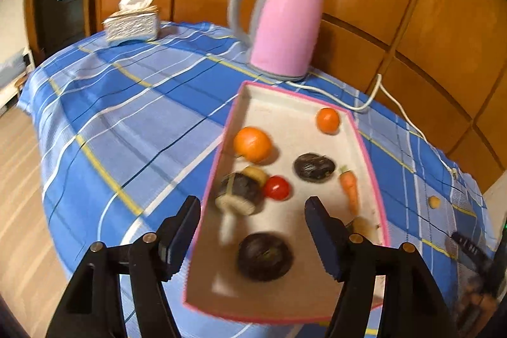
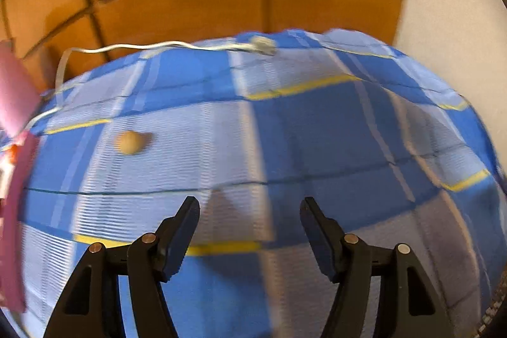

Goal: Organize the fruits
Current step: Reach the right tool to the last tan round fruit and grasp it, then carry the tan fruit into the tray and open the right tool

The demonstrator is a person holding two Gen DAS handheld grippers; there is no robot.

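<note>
A pink-rimmed tray [image 1: 369,154] lies on the blue checked cloth. In it are two oranges [image 1: 253,144] [image 1: 328,120], a red tomato [image 1: 276,188], a small carrot [image 1: 349,188], a mushroom [image 1: 238,195] and two dark round fruits [image 1: 313,166] [image 1: 265,255]. My left gripper [image 1: 252,219] is open and empty above the tray's near end. A small tan fruit [image 2: 129,142] lies on the cloth right of the tray; it also shows in the left wrist view [image 1: 434,201]. My right gripper [image 2: 250,222] is open and empty above the cloth, to the right of that fruit.
A pink kettle [image 1: 285,21] stands behind the tray, and its white cord [image 1: 389,97] runs along the table's back edge to a plug [image 2: 262,45]. A tissue box [image 1: 133,22] sits at the far left corner. Wooden wall panels stand behind the table.
</note>
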